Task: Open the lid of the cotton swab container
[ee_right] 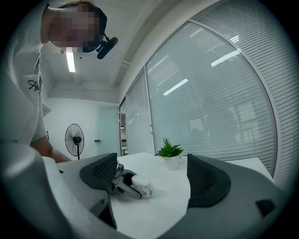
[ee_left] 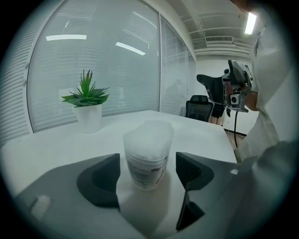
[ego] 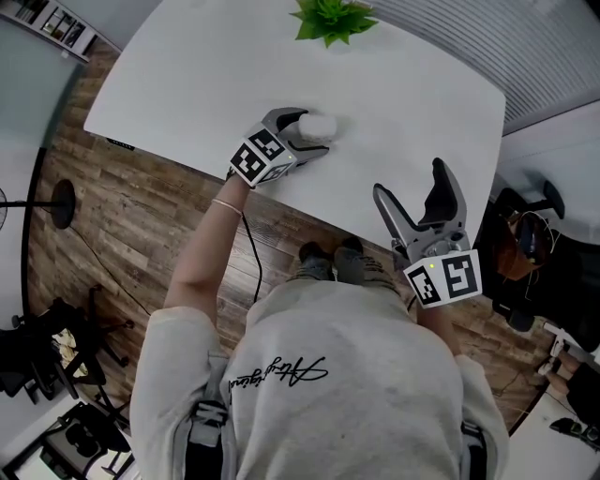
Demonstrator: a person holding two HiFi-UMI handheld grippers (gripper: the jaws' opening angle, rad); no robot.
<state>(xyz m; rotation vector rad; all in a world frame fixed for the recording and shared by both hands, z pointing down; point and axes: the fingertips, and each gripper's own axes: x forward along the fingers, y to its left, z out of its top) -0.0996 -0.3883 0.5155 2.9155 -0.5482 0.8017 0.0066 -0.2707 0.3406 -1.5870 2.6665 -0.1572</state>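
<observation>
Left gripper (ee_left: 148, 173) jaws stand released astride the upright cotton swab container (ee_left: 147, 161) on the bench (ego: 206, 84); right gripper (ego: 410, 185) gapes empty; lid (ee_left: 152, 133) unopened, grasp pending.

I see a white table (ego: 187, 84); the cotton swab container (ego: 320, 125) stands upright on it, toward the near edge; a small potted plant (ego: 333, 17) sits by the far edge, well apart.

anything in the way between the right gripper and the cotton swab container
Nothing visible. Only bare white table lies between the right gripper and the cotton swab container. The left gripper has its open jaws on either side of the container, not touching it.
</observation>
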